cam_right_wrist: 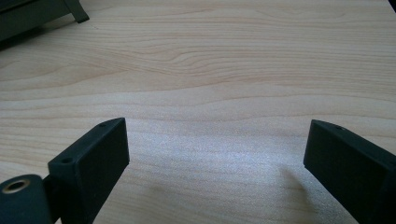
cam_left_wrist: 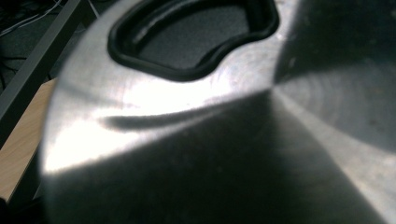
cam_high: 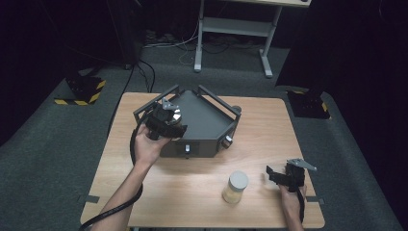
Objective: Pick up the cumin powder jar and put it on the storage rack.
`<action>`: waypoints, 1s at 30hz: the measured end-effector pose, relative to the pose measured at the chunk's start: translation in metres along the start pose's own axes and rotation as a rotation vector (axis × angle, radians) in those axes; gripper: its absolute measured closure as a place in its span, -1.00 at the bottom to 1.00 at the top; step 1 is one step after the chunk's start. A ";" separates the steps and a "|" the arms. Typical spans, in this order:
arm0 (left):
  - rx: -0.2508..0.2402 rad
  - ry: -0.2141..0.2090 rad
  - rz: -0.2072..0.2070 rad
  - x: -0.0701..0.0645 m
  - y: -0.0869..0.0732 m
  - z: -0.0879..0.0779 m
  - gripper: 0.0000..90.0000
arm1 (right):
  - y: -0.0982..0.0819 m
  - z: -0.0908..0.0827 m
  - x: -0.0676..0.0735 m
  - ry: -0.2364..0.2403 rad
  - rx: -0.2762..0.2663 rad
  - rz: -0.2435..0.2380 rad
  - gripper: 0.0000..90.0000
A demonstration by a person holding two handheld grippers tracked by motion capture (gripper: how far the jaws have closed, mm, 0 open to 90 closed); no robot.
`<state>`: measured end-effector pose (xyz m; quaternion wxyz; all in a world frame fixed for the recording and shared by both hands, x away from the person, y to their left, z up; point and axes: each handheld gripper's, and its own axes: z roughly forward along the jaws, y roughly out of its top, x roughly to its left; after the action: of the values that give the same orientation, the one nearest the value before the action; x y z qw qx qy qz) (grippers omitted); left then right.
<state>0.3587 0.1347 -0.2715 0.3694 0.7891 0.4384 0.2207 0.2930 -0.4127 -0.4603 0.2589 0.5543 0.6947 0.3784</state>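
Metal lid (cam_left_wrist: 196,121), round and shiny, is the thing being worked with right now. It sits right up against the camera in the left gripper view, very close, and it has a black-rimmed hole (cam_left_wrist: 196,37) near its top edge. From the high view, the left gripper (cam_high: 166,120) is up over the left corner of a dark grey tray box (cam_high: 207,120) that stands on the wooden table (cam_high: 260,130), and a bit of shiny metal shows right at the gripper. It looks like the gripper is carrying the lid, but its jaws are hidden by the lid, so I cannot tell if they are squeezed on it or not. The right gripper (cam_high: 281,175) rests low near the front right of the table, and in its own view its two black jaws stand wide apart with nothing between them, just bare wood. A small jar (cam_high: 235,186) with a grey cap stands just beside it, to its left. My guess is that the step now is moving the lid into or out of the box. Next, the left hand would need to go slowly and keep the lid flat so it does not bump the box rails.
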 end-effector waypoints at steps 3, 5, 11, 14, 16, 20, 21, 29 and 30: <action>0.034 0.005 0.011 0.004 0.009 0.007 -0.30 | 0.000 0.000 0.000 0.000 0.000 0.001 -0.86; 0.046 0.017 0.010 0.004 0.013 0.013 -0.30 | 0.000 0.000 0.000 0.000 -0.001 0.001 -0.86; 0.074 0.047 0.008 0.001 0.022 0.033 -0.30 | 0.000 0.000 -0.001 0.000 -0.003 0.004 -0.86; 0.080 0.049 -0.003 0.002 0.023 0.041 -0.30 | -0.001 0.000 -0.001 0.001 -0.004 0.004 -0.87; 0.045 0.046 -0.071 0.000 0.018 0.049 -0.30 | -0.001 0.000 -0.001 0.001 -0.004 0.004 -0.87; 0.095 0.054 -0.039 0.007 0.025 0.055 -0.30 | -0.001 0.000 -0.001 0.003 -0.005 0.005 -0.87; 0.099 0.053 -0.039 0.009 0.025 0.056 -0.30 | -0.001 0.000 -0.001 0.003 -0.005 0.005 -0.87; 0.099 0.049 -0.068 0.013 0.022 0.064 -0.30 | -0.001 0.000 -0.001 0.004 -0.005 0.009 -0.86; 0.102 0.049 -0.068 0.014 0.022 0.065 -0.30 | -0.001 -0.001 -0.001 0.004 -0.005 0.009 -0.86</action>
<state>0.4211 0.1135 -0.2946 0.3252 0.7858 0.4845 0.2050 0.2924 -0.4141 -0.4608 0.2571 0.5561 0.6917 0.3823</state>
